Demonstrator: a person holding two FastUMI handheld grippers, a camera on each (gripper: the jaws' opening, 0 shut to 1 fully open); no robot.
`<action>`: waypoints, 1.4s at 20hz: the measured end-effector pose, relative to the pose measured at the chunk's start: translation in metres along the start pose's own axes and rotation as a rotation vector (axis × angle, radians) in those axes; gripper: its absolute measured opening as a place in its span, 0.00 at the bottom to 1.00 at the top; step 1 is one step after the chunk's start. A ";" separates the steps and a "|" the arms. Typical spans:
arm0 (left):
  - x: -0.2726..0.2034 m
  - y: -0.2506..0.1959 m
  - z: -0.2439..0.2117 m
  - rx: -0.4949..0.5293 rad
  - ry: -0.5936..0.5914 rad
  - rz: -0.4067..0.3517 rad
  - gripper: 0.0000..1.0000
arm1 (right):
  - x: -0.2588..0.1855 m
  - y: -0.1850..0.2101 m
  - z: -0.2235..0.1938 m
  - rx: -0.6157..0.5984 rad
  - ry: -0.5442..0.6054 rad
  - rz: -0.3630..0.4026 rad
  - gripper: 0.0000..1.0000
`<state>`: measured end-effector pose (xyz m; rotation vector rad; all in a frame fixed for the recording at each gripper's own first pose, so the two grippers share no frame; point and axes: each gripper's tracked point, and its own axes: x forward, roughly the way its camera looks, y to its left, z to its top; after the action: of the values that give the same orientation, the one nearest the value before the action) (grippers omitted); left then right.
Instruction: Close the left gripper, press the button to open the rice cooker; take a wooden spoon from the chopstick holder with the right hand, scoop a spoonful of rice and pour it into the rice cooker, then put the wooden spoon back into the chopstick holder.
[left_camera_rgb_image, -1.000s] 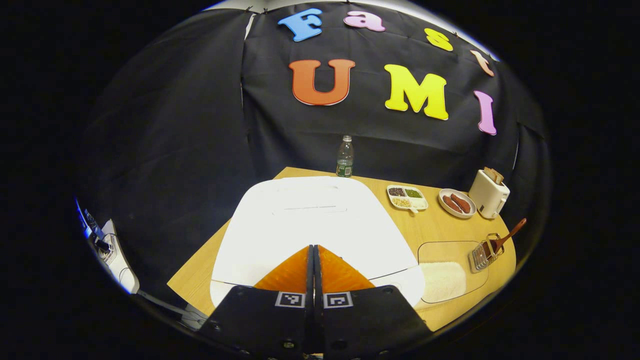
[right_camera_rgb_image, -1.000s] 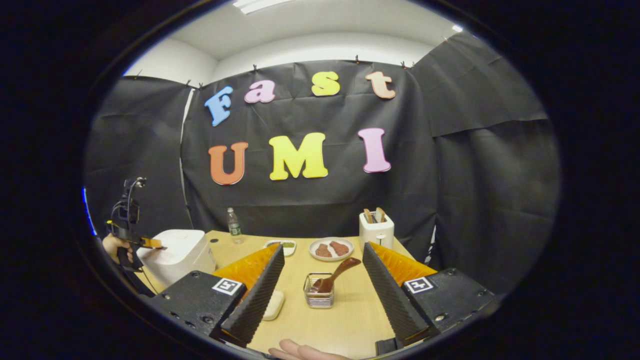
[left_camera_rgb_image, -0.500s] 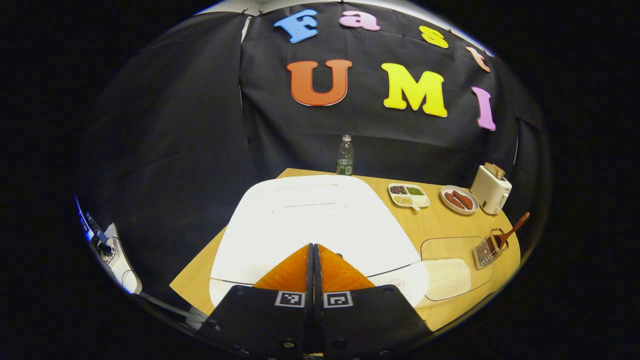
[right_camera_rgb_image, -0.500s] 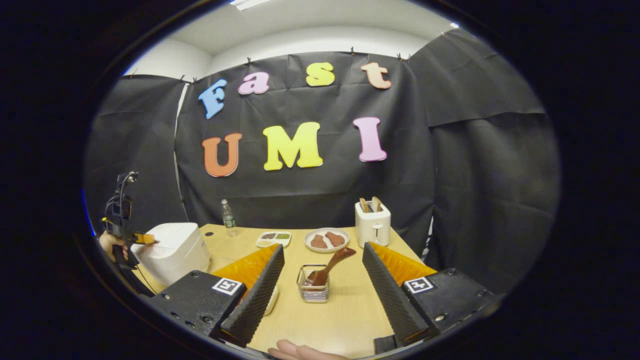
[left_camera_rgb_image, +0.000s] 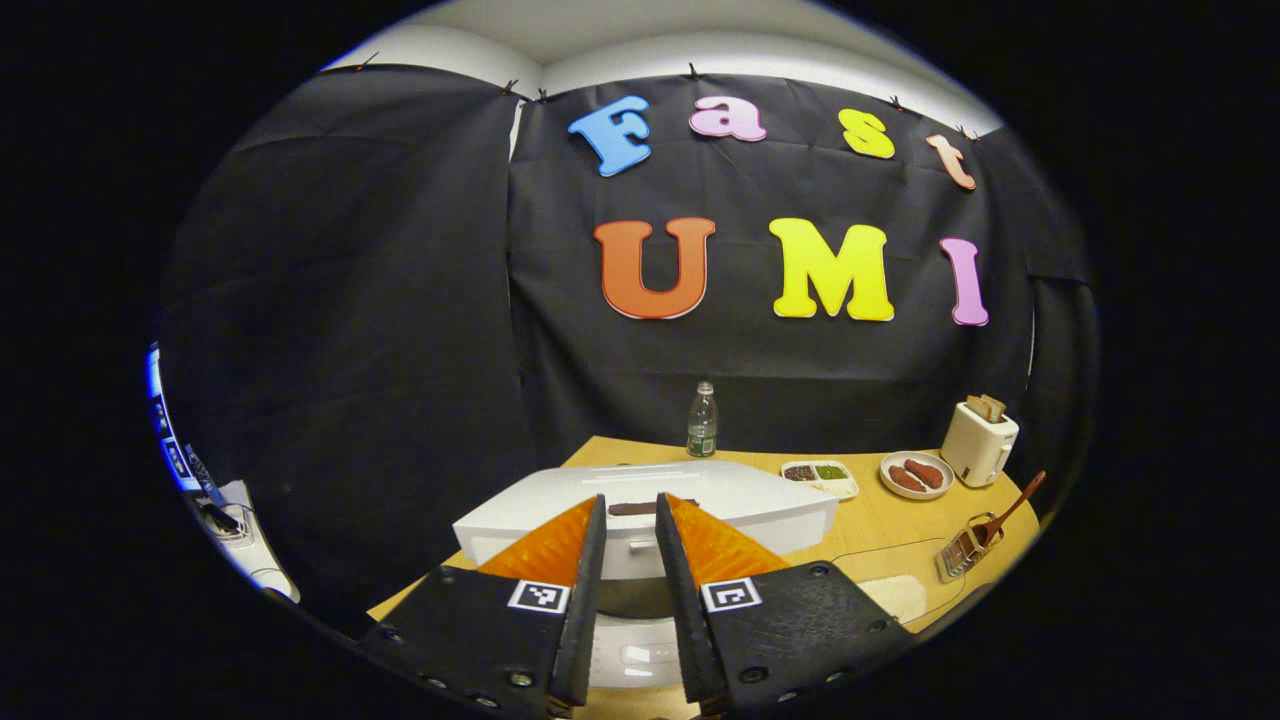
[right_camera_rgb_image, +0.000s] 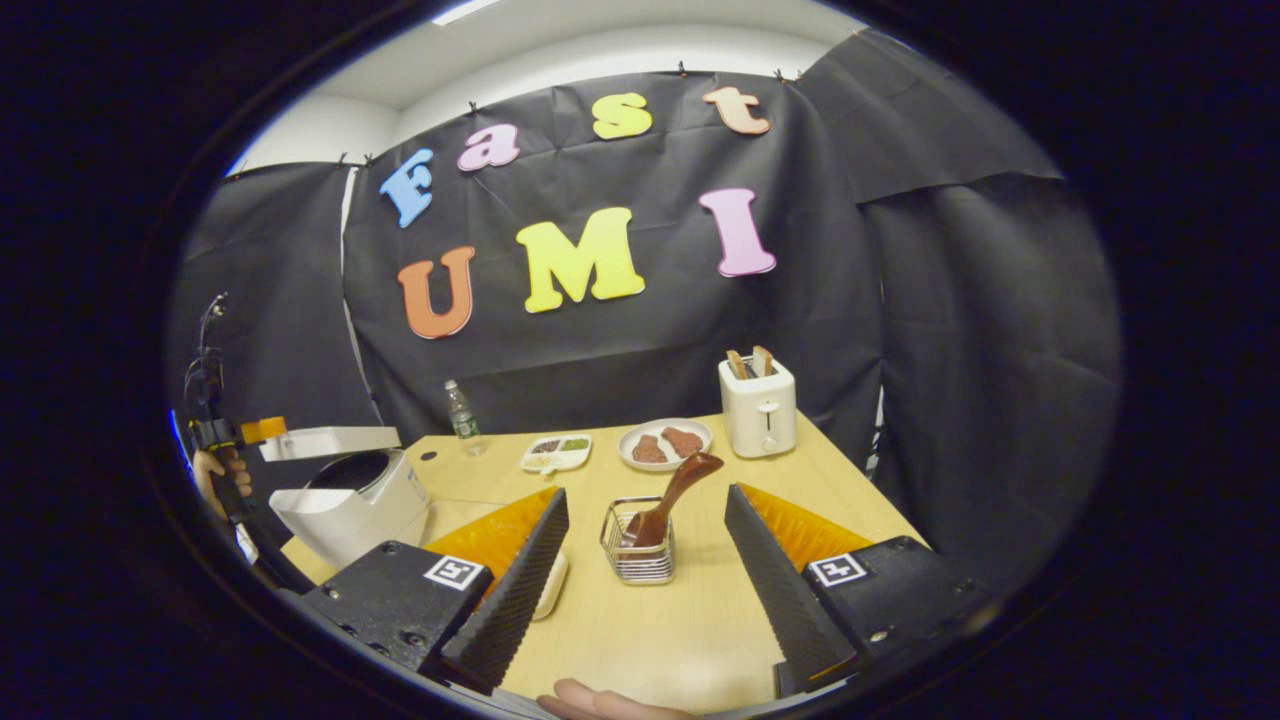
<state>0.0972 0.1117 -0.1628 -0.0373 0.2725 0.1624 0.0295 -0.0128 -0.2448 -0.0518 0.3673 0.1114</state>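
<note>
The white rice cooker stands at the table's left with its lid raised; in the left gripper view the lid lies edge-on just beyond the fingertips. My left gripper has a narrow gap between its fingers and nothing in it; in the right gripper view the left gripper hovers at the lid's front edge. The wooden spoon leans in the wire chopstick holder. My right gripper is wide open, short of the holder. The rice tray lies right of the cooker.
A water bottle stands at the back, with a divided snack dish, a plate of sausages and a toaster along the far right. A hand holds the left gripper. A fingertip shows at the near edge.
The cooker lid has sprung up. My left gripper has pulled back and tilted up, and its fingers have parted slightly. The right gripper has moved closer to the chopstick holder.
</note>
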 end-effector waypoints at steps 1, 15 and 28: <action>-0.006 -0.002 0.001 -0.017 -0.004 -0.008 0.33 | 0.004 -0.001 -0.003 -0.001 0.000 -0.001 0.99; -0.105 -0.015 -0.020 0.010 -0.154 -0.075 0.96 | 0.097 -0.029 -0.052 -0.042 -0.034 -0.123 1.00; -0.156 0.001 -0.059 0.000 -0.172 -0.115 0.96 | 0.187 -0.033 -0.082 0.056 0.040 -0.204 0.87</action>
<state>-0.0669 0.0855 -0.1772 -0.0391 0.0985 0.0510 0.1779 -0.0331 -0.3882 -0.0362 0.4031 -0.1016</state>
